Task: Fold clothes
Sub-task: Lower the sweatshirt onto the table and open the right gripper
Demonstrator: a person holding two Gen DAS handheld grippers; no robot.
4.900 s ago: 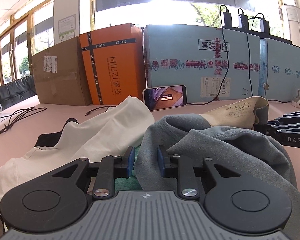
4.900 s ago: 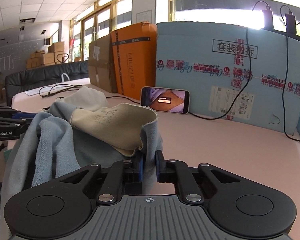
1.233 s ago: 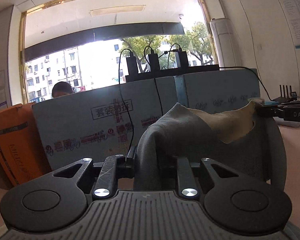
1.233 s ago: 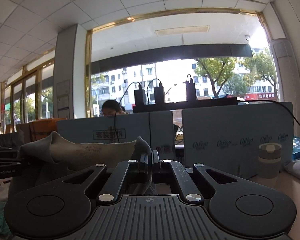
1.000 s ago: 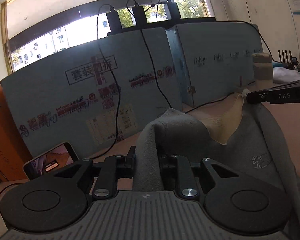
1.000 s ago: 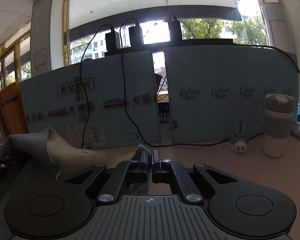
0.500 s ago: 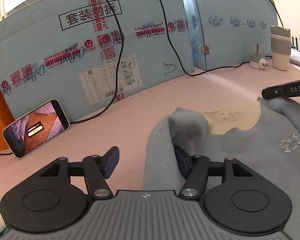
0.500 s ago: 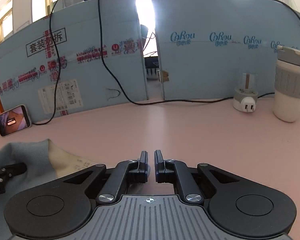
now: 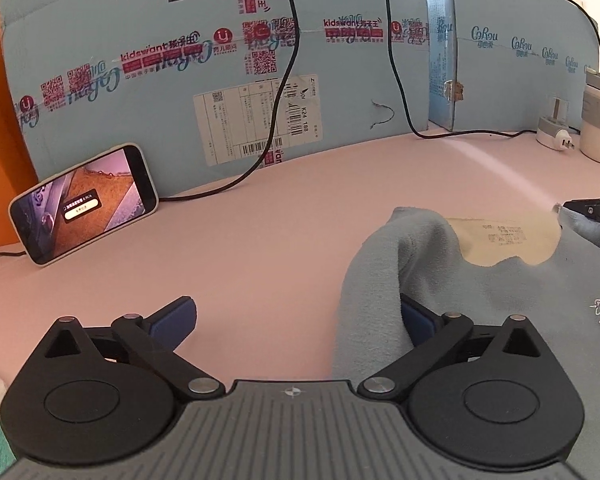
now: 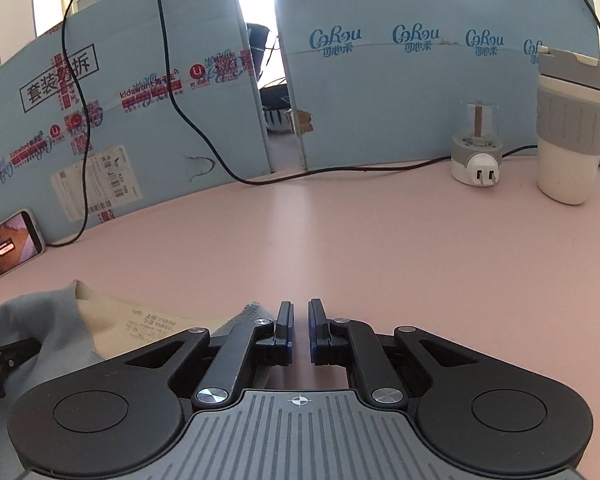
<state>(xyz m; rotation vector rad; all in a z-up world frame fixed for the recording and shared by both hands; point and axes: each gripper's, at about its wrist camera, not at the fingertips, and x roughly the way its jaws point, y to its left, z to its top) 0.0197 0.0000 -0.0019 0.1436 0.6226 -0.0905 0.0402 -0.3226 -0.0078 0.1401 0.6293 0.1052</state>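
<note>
Left wrist view: left tool (image 9: 296,316) opening, releasing the grey sweatshirt (image 9: 500,300) onto the worktop (image 9: 260,240); right tool (image 10: 299,330) nearly closed, empty. Next, probably smoothing.

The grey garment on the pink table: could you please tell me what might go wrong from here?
1. The grey garment drapes against one finger of the left gripper, whose jaws are opening; pulling back could drag the cloth.
2. Its collar stands bunched in a hump, so a fold made now may crease unevenly.
</note>
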